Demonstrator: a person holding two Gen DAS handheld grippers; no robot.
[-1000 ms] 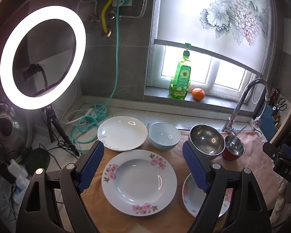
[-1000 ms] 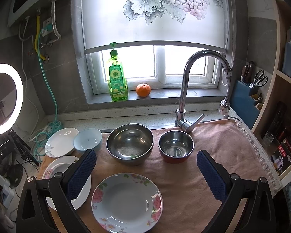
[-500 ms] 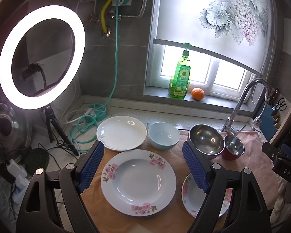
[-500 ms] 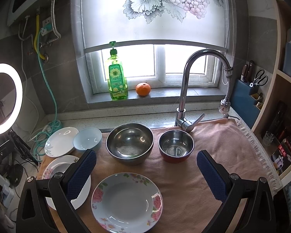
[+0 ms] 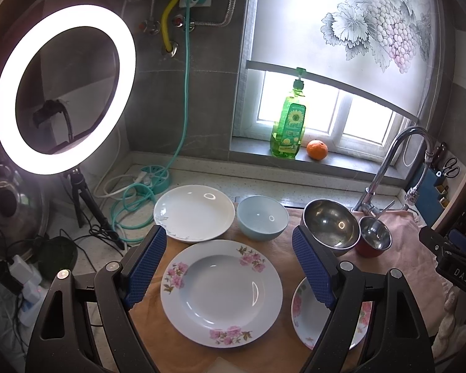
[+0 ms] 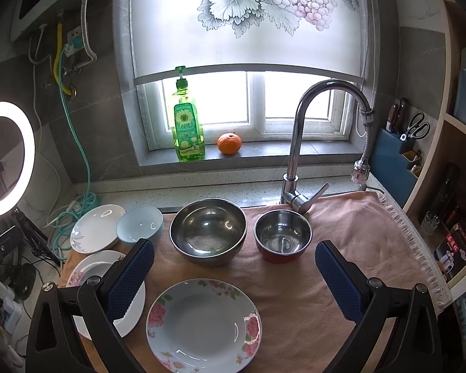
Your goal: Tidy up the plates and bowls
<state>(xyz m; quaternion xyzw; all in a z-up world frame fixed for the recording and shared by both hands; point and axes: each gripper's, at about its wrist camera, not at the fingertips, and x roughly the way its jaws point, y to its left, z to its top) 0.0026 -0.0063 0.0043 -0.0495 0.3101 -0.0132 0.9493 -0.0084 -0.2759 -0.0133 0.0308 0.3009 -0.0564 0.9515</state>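
Nothing is stacked yet: three plates and three bowls lie separately around the big steel bowl [image 6: 208, 231], with the left claw [image 5: 230, 267] and right claw [image 6: 233, 279] both spread wide, holding nothing.

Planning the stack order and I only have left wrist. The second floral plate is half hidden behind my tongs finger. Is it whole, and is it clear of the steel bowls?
Observer: Yes. In the right wrist view the second floral plate shows whole. It lies flat on the cloth, apart from the large steel bowl behind it.
Operator: Right tongs state?
Observer: The right tongs are open and hold nothing, with that plate lying between the two fingers in the view.
Operator: Room to the right of the small bowl?
Observer: Right of the small steel bowl the cloth is bare as far as its fringed edge.
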